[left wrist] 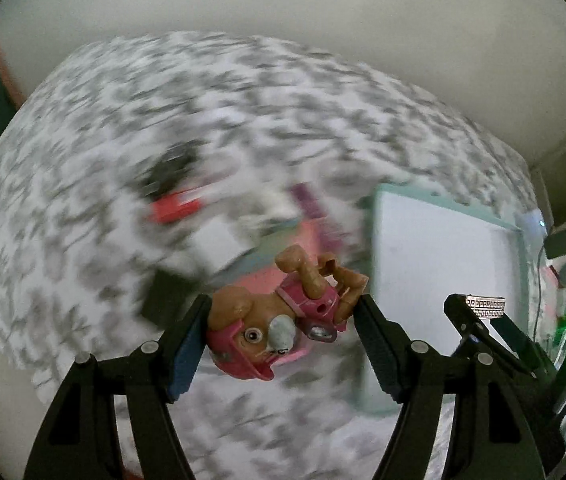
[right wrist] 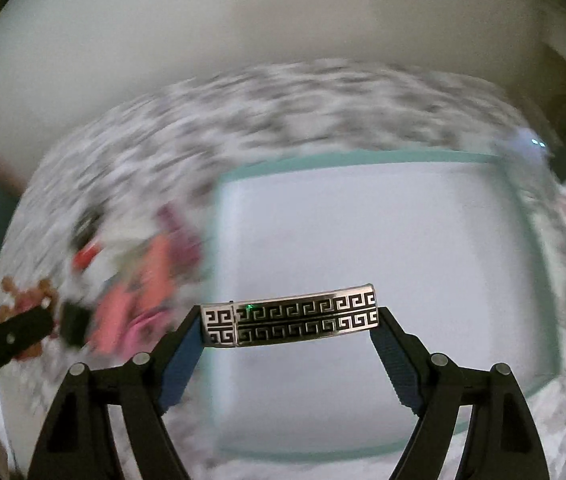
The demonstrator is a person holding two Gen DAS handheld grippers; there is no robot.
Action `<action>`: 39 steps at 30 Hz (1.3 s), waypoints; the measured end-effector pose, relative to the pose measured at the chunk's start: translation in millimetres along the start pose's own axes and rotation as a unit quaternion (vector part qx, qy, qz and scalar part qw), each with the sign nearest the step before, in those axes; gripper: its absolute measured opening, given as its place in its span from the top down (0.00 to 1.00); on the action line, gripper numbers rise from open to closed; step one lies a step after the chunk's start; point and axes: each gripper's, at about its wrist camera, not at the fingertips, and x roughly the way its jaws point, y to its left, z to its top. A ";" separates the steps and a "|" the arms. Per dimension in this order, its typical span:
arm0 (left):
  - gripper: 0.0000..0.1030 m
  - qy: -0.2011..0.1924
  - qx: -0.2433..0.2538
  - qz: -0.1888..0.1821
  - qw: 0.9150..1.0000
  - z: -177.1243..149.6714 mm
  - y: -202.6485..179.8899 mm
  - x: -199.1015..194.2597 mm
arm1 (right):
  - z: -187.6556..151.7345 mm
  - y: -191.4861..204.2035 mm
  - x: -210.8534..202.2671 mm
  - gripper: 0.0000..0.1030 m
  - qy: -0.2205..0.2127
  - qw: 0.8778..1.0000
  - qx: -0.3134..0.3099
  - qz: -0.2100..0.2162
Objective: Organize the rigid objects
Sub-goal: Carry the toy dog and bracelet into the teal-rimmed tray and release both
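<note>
While the background smears with motion blur, the left hand-held gripper (left wrist: 283, 316) stands out sharply at the lower middle of the left wrist view, its blue-padded fingers clamped on a hard plastic toy dog (left wrist: 279, 316): brown body, pink helmet and vest, jointed legs sticking toward the upper right. The right hand-held gripper (right wrist: 289, 320) is clamped end to end on a flat, shiny metal bar (right wrist: 289, 318), a long rectangle with a black Greek-key pattern, held level across the lower middle of the right wrist view; it also shows at the right edge of the left view.

Behind the bar lies a shallow rectangular tray (right wrist: 363, 160) with a mint-green rim and a pale, smooth floor; nothing can be made out inside it. Left of the tray sits a blurred heap of objects (right wrist: 135, 280), pink, red, black and purple, too smeared to name. Everything rests on a surface covered in grey-and-white leaf-patterned cloth (left wrist: 203, 100), with a plain pale wall beyond its far edge.
</note>
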 end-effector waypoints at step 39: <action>0.24 0.010 0.095 -0.006 0.995 23.6 -142.9 103.1 | 30.6 -114.6 61.6 0.18 0.018 0.989 0.100 -0.105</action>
